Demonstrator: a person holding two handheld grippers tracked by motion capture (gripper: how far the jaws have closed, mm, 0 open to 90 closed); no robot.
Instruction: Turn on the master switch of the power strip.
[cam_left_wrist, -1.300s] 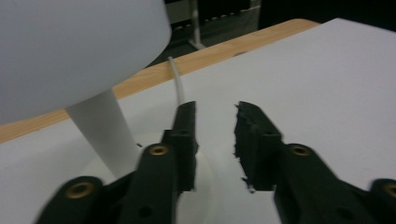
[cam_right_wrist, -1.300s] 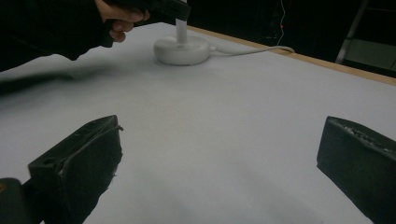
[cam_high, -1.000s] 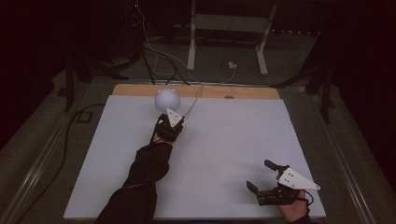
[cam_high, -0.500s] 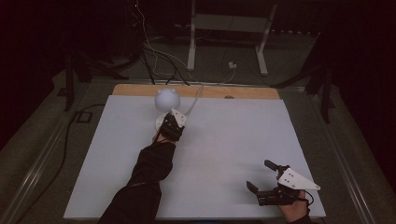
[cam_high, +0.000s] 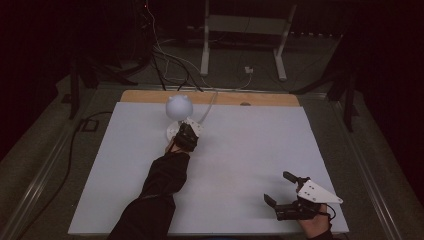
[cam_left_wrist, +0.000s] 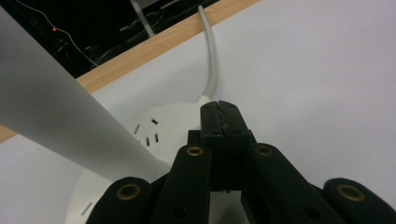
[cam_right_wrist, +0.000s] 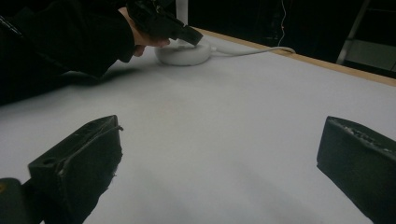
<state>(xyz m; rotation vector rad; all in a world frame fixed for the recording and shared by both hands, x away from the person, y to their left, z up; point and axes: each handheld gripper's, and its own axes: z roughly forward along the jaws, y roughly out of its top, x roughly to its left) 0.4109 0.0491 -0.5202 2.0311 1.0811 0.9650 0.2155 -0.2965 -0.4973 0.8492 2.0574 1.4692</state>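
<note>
I have the left gripper (cam_high: 186, 136) at the far left-centre of the white table (cam_high: 250, 165), its jaws shut tip to tip with nothing between them, their joined tips pressed down on, or just over, the round white base (cam_left_wrist: 154, 128) of a small desk lamp (cam_high: 178, 106). In the left gripper view the tips sit at the base's far edge, just short of where the white cable (cam_left_wrist: 211, 56) leaves it; I cannot tell whether they actually touch. I judge the step in hand to be a press on the base, most likely on a touch switch, not a grasp.

The lamp stands upright near the table's far wooden edge (cam_high: 260, 99). Its long axis is close to vertical, running from the flat base up a pale stem (cam_left_wrist: 60, 116) to the round head, which in the high view lies just beyond the base. The cable runs from the base away toward the far edge.

The right gripper (cam_high: 286, 191) rests near the table's near right corner, jaws wide open and empty, well apart from the lamp.

Next, I judge, a short straight push downward, then a clean lift, keeping clear of the stem.
</note>
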